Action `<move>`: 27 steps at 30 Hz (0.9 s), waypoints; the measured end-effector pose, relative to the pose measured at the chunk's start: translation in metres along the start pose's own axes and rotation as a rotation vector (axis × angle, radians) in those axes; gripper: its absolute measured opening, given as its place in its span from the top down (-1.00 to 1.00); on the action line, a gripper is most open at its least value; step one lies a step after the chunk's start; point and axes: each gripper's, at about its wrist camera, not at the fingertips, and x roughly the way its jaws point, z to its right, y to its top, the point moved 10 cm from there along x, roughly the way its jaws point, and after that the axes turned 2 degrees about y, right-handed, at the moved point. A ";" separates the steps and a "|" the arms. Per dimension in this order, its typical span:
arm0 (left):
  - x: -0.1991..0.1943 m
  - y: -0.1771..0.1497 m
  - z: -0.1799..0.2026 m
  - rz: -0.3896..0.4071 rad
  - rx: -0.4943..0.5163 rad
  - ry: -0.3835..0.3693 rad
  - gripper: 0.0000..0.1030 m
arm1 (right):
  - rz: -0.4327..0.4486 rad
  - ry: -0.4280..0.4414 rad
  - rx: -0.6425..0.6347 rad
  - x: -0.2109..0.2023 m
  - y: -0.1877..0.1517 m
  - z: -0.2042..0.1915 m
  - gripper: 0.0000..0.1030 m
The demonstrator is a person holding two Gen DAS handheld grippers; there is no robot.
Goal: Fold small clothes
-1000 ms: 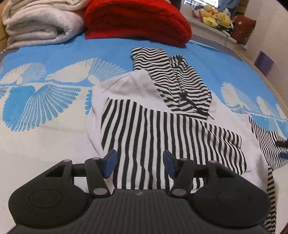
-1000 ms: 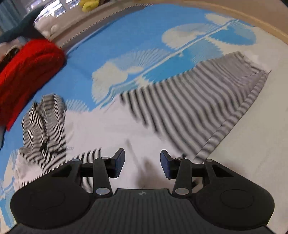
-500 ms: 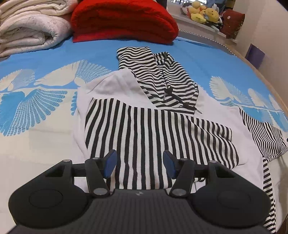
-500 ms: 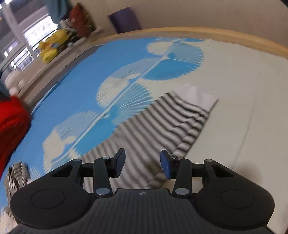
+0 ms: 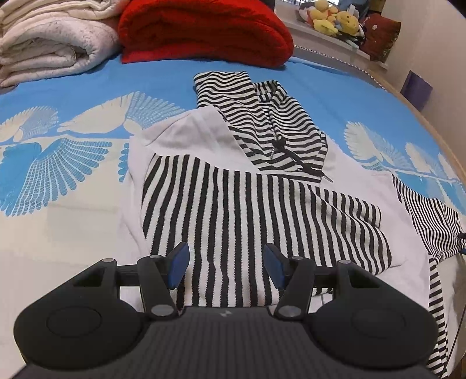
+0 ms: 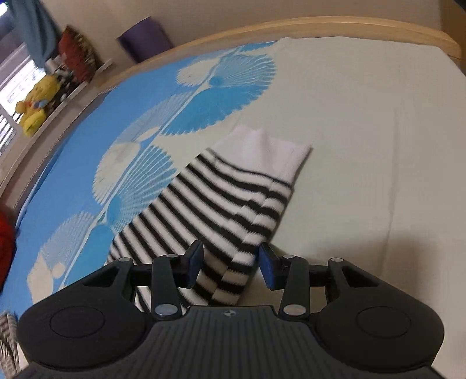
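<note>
**Both grippers spread wide over a striped hoodie on the bed**

Your left gripper [image 5: 225, 268] is spread wide, its two blue-padded fingers [image 5: 178, 263] well apart with nothing between them. It hovers over the near edge of the folded sleeve [image 5: 233, 215], a band of black and white stripes lying across the body of the garment. Whether the fingers touch the cloth cannot be told.

Your right gripper [image 6: 230, 268] is also spread open and holds nothing. The other sleeve [image 6: 218, 204] runs between its fingers and away from you, ending in a plain white cuff [image 6: 268, 151]. This sleeve lies stretched out flat on the bedspread, unfolded.

The task's thing is one hoodie [image 5: 335, 175], white with black and white striped panels, lying spread on the blue and cream bedspread [image 5: 58, 163] printed with fan-shaped leaves. Its striped hood [image 5: 256, 116] points away from you, with a dark drawstring on it. From the left view, the outstretched sleeve trails off to the right edge.

Behind the hoodie sit one folded red blanket [image 5: 204, 32] and one folded cream quilt [image 5: 49, 43], side by side. A group of yellow plush toys [image 5: 332, 17] rests on a ledge beyond the bed, near a dark red cushion [image 5: 381, 35].
</note>
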 end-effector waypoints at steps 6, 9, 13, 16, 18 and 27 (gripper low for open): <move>-0.004 0.002 -0.006 0.007 -0.006 0.002 -0.20 | 0.059 -0.063 -0.047 0.004 0.003 -0.001 0.88; -0.005 0.005 -0.017 0.011 -0.033 0.013 -0.20 | 0.139 -0.103 -0.104 -0.012 0.009 -0.020 0.91; -0.010 0.013 -0.040 0.023 -0.107 0.027 -0.20 | 0.306 -0.023 -0.323 -0.066 0.009 -0.104 0.91; -0.015 0.021 -0.059 0.036 -0.149 0.039 -0.20 | 0.385 0.204 -0.540 -0.132 -0.036 -0.201 0.91; -0.020 0.025 -0.072 0.047 -0.184 0.045 -0.20 | 0.340 0.405 -0.638 -0.178 -0.089 -0.256 0.91; -0.033 0.032 -0.112 0.052 -0.316 0.037 -0.20 | -0.396 0.772 -0.893 -0.268 -0.332 -0.310 0.90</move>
